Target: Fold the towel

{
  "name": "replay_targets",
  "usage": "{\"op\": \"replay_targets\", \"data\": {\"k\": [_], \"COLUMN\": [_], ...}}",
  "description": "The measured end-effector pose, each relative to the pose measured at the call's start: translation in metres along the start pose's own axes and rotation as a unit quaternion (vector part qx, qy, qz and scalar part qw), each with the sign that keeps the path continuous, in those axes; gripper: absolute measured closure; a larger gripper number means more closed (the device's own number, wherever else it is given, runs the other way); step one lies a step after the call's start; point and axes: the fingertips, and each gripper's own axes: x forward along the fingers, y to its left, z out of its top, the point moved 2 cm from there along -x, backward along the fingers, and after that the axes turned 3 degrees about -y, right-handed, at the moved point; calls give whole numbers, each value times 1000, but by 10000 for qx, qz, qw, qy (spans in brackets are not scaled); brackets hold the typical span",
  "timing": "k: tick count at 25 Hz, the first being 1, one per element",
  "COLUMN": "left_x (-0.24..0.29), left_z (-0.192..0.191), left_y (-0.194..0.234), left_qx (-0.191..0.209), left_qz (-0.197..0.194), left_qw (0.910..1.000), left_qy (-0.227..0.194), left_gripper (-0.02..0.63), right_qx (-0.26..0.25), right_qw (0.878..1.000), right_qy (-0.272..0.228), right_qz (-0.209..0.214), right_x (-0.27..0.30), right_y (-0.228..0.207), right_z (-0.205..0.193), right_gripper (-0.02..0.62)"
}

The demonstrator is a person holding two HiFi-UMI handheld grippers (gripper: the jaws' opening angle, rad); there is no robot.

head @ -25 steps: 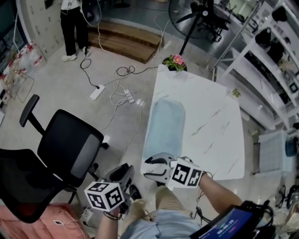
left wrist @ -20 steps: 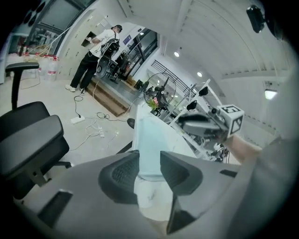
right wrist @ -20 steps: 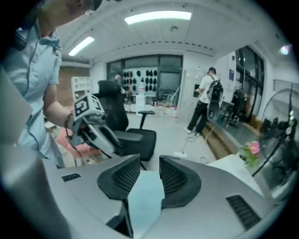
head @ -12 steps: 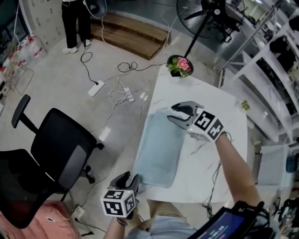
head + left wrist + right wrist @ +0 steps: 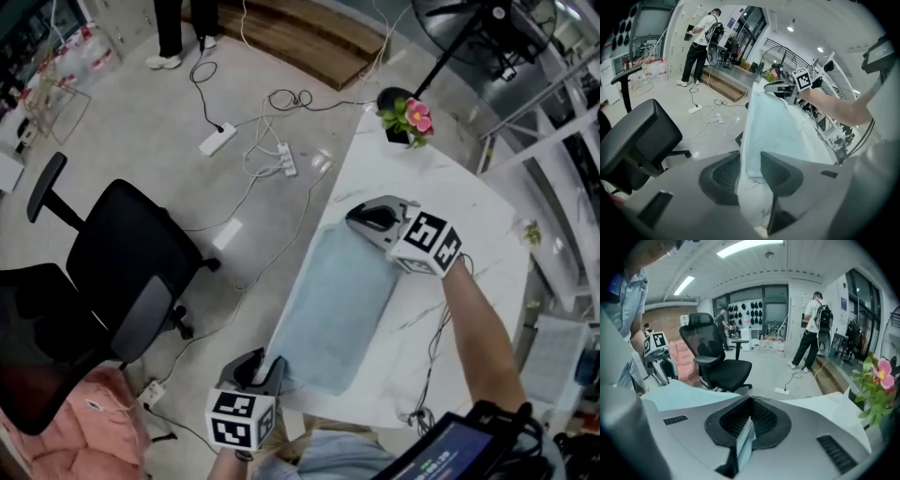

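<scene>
Head camera looks steeply down from above the near end of the white bench [image 5: 394, 169], with the floor and a black office chair [image 5: 131, 272] at 9 o'clock. The left gripper [image 5: 262, 367], at 6 o'clock, carries a camera set low at the bench's near corner, facing along the towel [image 5: 337, 309] toward the far end. The right gripper [image 5: 361, 223], near centre, carries one looking back the opposite way, close over its own jaws. All three views share bench, towel and chair; each gripper camera catches the other gripper.

Lab-style workspace, office chair [image 5: 131, 281], power strips [image 5: 217, 140] and cables [image 5: 281, 98] across the floor [image 5: 122, 122], standing fan [image 5: 473, 17]
</scene>
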Motion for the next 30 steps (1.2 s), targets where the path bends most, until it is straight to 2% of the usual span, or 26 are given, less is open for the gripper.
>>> {"op": "replay_targets", "data": {"k": [2, 4, 7, 8, 9, 10, 12, 15, 17, 19, 23, 27, 30], "left_x": [-1, -2, -2, -2, -1, 0, 2, 1, 0, 0, -5, -9, -8], "left_z": [-1, -2, 0, 0, 0, 0, 0, 0, 0, -2, -3, -3, -5], "left_y": [0, 0, -1, -1, 0, 1, 3, 2, 2, 2, 1, 0, 3], "left_qx": [15, 13, 40, 54, 70, 89, 117, 61, 36, 10, -100, -262, -300], "left_qz": [-10, -39, -90, -93, -85, -67, -38, -96, -103, -100, -89, -18, 32], "left_qw": [10000, 10000, 9999, 9999, 9999, 9999, 9999, 9999, 9999, 9999, 9999, 9995, 9994], "left_qy": [14, 9, 17, 16, 9, -7, -34, -31, -39, -38, -78, -153, -179], "left_gripper": [465, 465, 465, 465, 465, 465, 465, 465, 465, 465, 468, 476, 476], "right_qx": [-41, 45, 317, 348, 295, 171, -66, -353, -638, -852, -997, -969, -818], "right_qw": [9994, 9992, 9993, 9984, 9974, 9967, 9975, 9993, 9962, 9932, 9940, 9944, 9952], "right_qy": [-323, -369, 79, 281, 472, 613, 584, -96, -588, -790, -417, 214, 344], "right_qz": [-108, -112, 201, 343, 455, 504, 405, 109, 62, 86, 188, 364, 406], "right_x": [-13, -17, -3, 4, 11, 15, 11, -13, -27, -29, 7, 53, 68], "right_y": [2, -1, -2, 0, 2, 4, 5, 8, 13, 18, 15, 5, 1], "right_z": [15, 20, 1, -9, -18, -25, -22, 12, 38, 56, 55, 17, -1], "right_gripper": [580, 556, 438, 421, 420, 476, 528, 525, 522, 523, 523, 531, 543]}}
